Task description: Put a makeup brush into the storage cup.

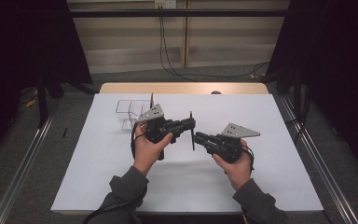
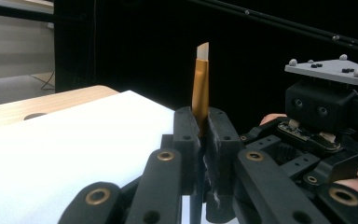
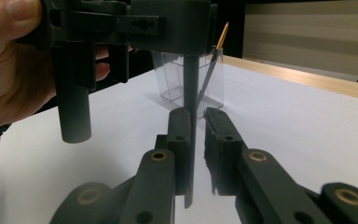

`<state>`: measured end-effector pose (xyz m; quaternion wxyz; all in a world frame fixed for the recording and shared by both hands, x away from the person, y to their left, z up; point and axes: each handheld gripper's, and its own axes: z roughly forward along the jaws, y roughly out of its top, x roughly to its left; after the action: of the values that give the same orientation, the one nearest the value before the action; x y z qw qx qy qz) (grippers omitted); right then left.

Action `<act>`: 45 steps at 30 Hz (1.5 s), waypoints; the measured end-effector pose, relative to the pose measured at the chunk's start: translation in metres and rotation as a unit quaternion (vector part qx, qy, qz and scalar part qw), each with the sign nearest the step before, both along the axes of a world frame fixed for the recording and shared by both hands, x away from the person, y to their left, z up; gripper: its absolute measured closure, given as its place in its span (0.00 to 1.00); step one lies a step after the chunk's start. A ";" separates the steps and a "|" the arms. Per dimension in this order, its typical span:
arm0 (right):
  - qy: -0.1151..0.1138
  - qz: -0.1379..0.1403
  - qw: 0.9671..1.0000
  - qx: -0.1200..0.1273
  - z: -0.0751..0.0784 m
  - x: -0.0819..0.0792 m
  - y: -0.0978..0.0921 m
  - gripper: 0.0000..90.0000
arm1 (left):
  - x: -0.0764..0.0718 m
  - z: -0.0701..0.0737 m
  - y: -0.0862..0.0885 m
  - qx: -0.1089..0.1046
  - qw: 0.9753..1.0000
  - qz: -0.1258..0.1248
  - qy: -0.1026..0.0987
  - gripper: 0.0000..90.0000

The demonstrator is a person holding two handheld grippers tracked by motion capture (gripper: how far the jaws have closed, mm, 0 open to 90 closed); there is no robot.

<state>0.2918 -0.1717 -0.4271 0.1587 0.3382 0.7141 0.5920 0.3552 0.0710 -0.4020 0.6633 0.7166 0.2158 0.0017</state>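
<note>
Left gripper pinches a slim flat stick; right gripper slightly open around it.

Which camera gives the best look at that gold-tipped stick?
The left gripper view: the stick stands close up between the fingers. The high view shows it as a thin dark line; the right gripper view shows its dark lower shaft.

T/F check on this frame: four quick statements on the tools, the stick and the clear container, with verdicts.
1. The left tool is clamped on a thin stick. True.
2. The right tool is shut tight on that stick. False: its jaws stand on either side of the stick, with a gap showing beside one jaw.
3. The clear container lies tipped over. False: it stands upright on the white sheet.
4. A second stick leans inside the clear container. True.
</note>
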 end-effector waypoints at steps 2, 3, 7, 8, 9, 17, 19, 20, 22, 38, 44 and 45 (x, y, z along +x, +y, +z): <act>-0.006 0.002 1.000 0.006 -0.001 0.001 0.000 0.85 | 0.000 0.000 0.000 -0.001 1.000 0.000 0.000 0.93; -0.006 0.001 1.000 0.007 -0.001 0.001 -0.001 0.85 | 0.000 0.000 0.001 -0.001 1.000 0.001 0.000 0.93; -0.010 0.003 1.000 0.011 -0.001 0.001 -0.002 0.80 | 0.000 0.000 0.002 -0.002 1.000 0.004 0.002 0.93; -0.013 0.006 1.000 0.014 -0.001 0.001 -0.002 0.78 | 0.000 0.000 0.002 -0.001 1.000 0.003 0.000 0.93; -0.016 0.005 1.000 0.013 -0.001 0.000 -0.003 0.77 | 0.000 0.000 0.003 0.001 1.000 0.006 0.000 0.93; -0.017 0.008 1.000 0.021 -0.002 0.000 -0.004 0.67 | 0.000 0.000 0.005 0.002 1.000 0.008 0.000 0.93; -0.022 0.003 1.000 0.022 -0.002 0.000 -0.005 0.63 | 0.000 -0.001 0.005 0.003 1.000 0.006 -0.002 0.93; -0.022 0.006 0.999 0.024 -0.002 0.000 -0.006 0.61 | 0.000 -0.001 0.005 0.000 1.000 0.008 0.000 0.93; -0.026 0.006 0.999 0.021 -0.002 0.000 -0.006 0.59 | 0.000 -0.001 0.005 -0.001 1.000 0.009 0.001 0.93; -0.019 0.024 0.999 0.024 -0.002 0.002 -0.008 0.27 | 0.000 -0.001 0.009 0.000 1.000 0.013 0.001 0.93; -0.016 0.027 0.999 0.018 -0.002 0.002 -0.011 0.20 | 0.000 -0.001 0.011 0.002 1.000 0.009 -0.001 0.93; -0.014 0.028 0.999 0.017 -0.002 0.002 -0.011 0.20 | 0.000 -0.001 0.011 0.002 1.000 0.009 -0.001 0.93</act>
<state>0.2934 -0.1827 -0.4288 0.1462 0.3126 0.7109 0.6128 0.3555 0.0818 -0.4025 0.6620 0.7160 0.2215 0.0084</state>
